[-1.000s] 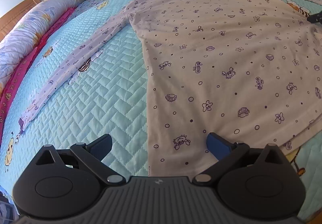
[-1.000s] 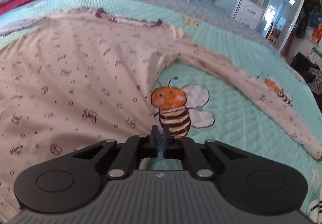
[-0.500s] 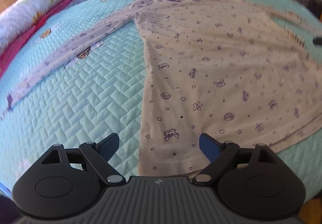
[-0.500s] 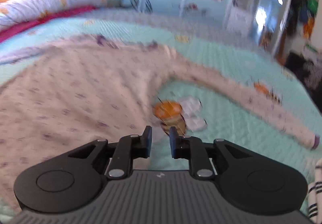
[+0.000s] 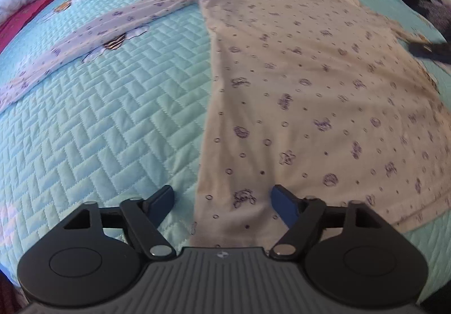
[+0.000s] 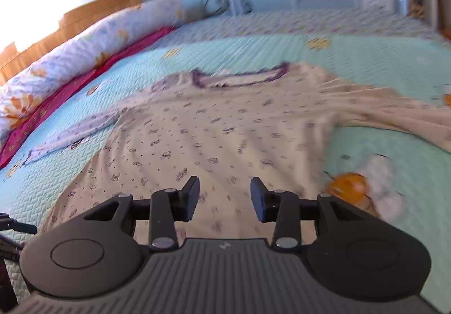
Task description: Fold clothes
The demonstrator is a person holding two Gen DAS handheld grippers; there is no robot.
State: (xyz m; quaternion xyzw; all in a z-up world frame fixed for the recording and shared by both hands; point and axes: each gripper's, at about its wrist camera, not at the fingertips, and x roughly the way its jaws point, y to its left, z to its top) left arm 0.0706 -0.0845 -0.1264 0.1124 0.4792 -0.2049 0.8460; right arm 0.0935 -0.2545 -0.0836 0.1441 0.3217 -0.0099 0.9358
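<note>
A cream long-sleeved shirt (image 5: 310, 88) with small purple prints and a purple collar lies flat on the bed, sleeves spread out to both sides. My left gripper (image 5: 222, 198) hangs over the shirt's near left bottom corner. Its jaws are closing and straddle the side edge, with the pads apart from the cloth. In the right wrist view the shirt (image 6: 225, 122) stretches away to its collar. My right gripper (image 6: 225, 190) hovers above the lower right part of the shirt body. Its jaws are opening and nothing is between them.
A turquoise quilted bedspread (image 5: 98, 130) covers the bed, with an orange bee print (image 6: 349, 184) beside the shirt's right edge. A long floral bolster (image 6: 84, 46) and a pink sheet lie along the wooden headboard (image 6: 98, 9). Wardrobe doors stand beyond the bed.
The left jaws have narrowed over the shirt's corner and the wrist has rolled. The right gripper went from shut to open, rose, and swung from the bee print to over the shirt body.
</note>
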